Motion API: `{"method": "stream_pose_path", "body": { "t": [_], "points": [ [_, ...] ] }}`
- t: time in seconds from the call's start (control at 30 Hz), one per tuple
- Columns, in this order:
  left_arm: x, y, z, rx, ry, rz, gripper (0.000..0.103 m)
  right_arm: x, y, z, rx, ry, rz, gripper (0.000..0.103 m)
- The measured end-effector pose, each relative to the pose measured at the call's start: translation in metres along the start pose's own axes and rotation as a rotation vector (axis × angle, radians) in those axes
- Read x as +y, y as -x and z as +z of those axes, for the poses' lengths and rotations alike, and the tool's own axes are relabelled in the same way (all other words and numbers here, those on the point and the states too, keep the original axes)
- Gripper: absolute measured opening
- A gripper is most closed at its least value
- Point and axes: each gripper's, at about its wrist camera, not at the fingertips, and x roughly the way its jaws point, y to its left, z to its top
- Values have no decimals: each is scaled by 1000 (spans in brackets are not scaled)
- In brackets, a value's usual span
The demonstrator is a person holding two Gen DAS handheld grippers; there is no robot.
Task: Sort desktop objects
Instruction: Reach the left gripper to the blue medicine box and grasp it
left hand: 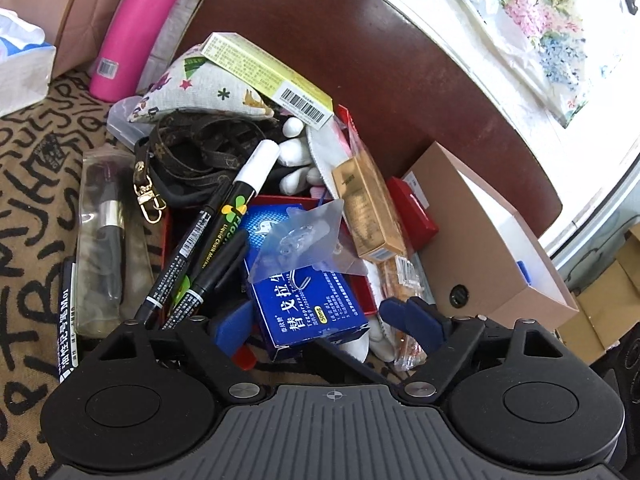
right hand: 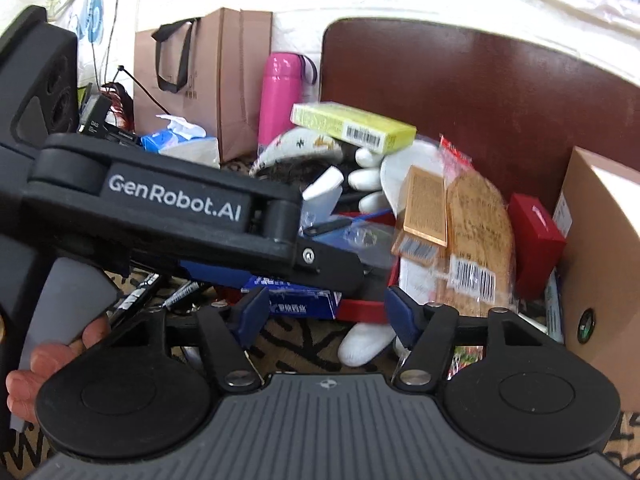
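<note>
A pile of desktop objects lies in and around a red tray (left hand: 362, 296). A blue medicine box (left hand: 304, 300) lies in it under a clear plastic hook pack (left hand: 304, 240). Black markers (left hand: 192, 256) and a white-capped chalk marker (left hand: 244, 196) lean at its left. A gold box (left hand: 366, 208), a white glove (left hand: 296, 152) and a yellow-green box (left hand: 268, 76) lie behind. My left gripper (left hand: 324, 320) is open, its fingers on either side of the blue box. My right gripper (right hand: 324, 312) is open and empty, just behind the left gripper's body (right hand: 176, 208), near the blue box (right hand: 296, 300).
A pink bottle (left hand: 140, 28) and a brown paper bag (right hand: 208, 80) stand at the back left. An open cardboard box (left hand: 492, 240) stands at the right beside a small red box (left hand: 416, 212). A dark red chair back (left hand: 360, 40) rises behind. A makeup brush in a clear sleeve (left hand: 104, 232) lies left.
</note>
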Motion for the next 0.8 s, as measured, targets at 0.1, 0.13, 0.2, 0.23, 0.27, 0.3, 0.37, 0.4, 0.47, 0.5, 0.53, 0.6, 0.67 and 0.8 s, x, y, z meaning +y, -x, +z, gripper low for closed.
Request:
{"method": "stream_pose_path", "body": {
  "t": [0.1, 0.13, 0.2, 0.23, 0.27, 0.3, 0.37, 0.4, 0.47, 0.5, 0.53, 0.6, 0.67, 0.8],
  "points": [
    [0, -1, 1, 0, -3, 6, 89, 4, -4, 2, 4, 29, 25, 64],
    [0, -1, 2, 1, -1, 5, 89, 6, -6, 2, 4, 37, 34, 64],
    [0, -3, 3, 2, -2, 13, 86, 9, -9, 2, 7, 49, 53, 61],
    [0, -3, 3, 3, 2, 21, 84, 10, -10, 2, 11, 52, 49, 60],
    [0, -2, 3, 2, 4, 32, 83, 11, -11, 2, 10, 54, 45, 59],
    [-1, -1, 3, 0, 0, 48, 80, 12, -10, 2, 11, 53, 41, 56],
    [-4, 2, 2, 0, -11, 59, 79, 11, -7, 2, 14, 42, 45, 52],
    [-5, 3, 1, 2, -11, 59, 79, 10, -4, 2, 15, 39, 51, 52],
    [-10, 9, -1, 0, -17, 55, 79, 11, 3, 1, 10, 40, 58, 51],
    [-13, 12, -3, 1, -22, 54, 79, 11, 6, 1, 8, 38, 60, 51],
    [-16, 15, -6, 4, -28, 53, 79, 12, 11, -1, 8, 35, 63, 51],
    [-23, 21, -12, 17, -43, 51, 79, 13, 21, -4, 12, 36, 71, 51],
    [-31, 27, -21, 31, -65, 45, 79, 13, 35, -11, 18, 37, 78, 51],
    [-48, 38, -42, 62, -98, 24, 80, 12, 60, -23, 19, 16, 78, 51]
  ]
}}
